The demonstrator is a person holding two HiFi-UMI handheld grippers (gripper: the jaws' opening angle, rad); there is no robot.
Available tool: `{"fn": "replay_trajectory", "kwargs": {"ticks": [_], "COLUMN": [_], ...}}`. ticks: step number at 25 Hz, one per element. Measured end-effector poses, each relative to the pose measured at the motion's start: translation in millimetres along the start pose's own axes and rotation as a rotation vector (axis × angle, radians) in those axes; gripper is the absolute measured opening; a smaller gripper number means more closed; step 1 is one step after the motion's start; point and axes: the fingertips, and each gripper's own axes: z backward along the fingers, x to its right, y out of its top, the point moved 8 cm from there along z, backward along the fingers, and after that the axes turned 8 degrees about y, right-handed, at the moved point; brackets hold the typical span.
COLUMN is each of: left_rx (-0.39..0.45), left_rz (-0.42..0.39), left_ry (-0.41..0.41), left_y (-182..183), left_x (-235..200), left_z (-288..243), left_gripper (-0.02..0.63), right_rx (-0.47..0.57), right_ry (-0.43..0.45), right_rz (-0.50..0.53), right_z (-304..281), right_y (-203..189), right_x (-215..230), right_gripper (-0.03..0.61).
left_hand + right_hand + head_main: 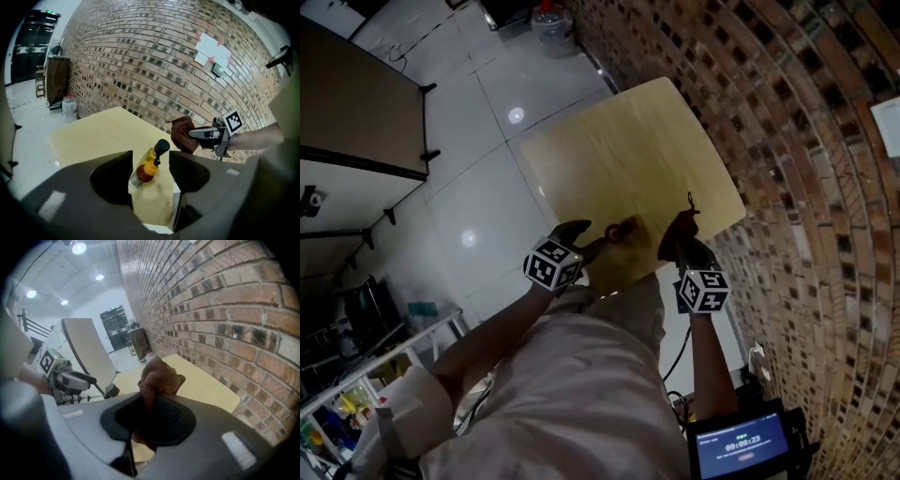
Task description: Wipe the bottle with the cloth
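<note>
Pinching cloth (159, 376) — right gripper (147, 401); bottle (144, 171) between parted left gripper (150, 154).

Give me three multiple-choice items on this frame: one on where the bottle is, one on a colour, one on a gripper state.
1. Where is the bottle?
A) on the floor
B) lying on the table, in front of the left gripper
C) on a shelf

2. What colour is the cloth?
A) white
B) blue
C) brown

3. The right gripper is:
A) shut on the cloth
B) open and empty
C) shut on the bottle

Key:
1 B: the left gripper view shows it on its side on the table beyond that gripper's parted jaws.
2 C: it looks brown in both gripper views.
3 A: the right gripper view shows the cloth pinched between the closed jaws.
</note>
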Motion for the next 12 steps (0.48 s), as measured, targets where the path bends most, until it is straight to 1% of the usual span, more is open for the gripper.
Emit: {"fn": "replay_trajectory", "kwargs": {"ticks": [2, 5, 7, 12], "left_rx": [-0.002, 0.003, 0.006, 0.018], "left_rz": [-0.001, 0.037, 0.061, 0.083], "left_ry": [-0.004, -0.007, -0.006, 0.007], "left_y": [-2, 0, 0, -3], "left_x": [-7, -17, -19, -19], "left_z": [-1, -3, -5, -4], "left_gripper": [0.244, 0.235, 0.228, 0.218], "right_rx": [0.03, 0.059, 0.069, 0.083], "right_ry": [0.001, 0.0, 0.005, 0.029], "right_rz": [0.004, 0.0, -0.006, -0.02], "right_z": [1, 3, 4, 7], "right_y": [9, 14, 12, -1], "right_x": [-8, -18, -24, -40], "right_gripper": [0.067, 0.067, 0.067, 0.066]}}
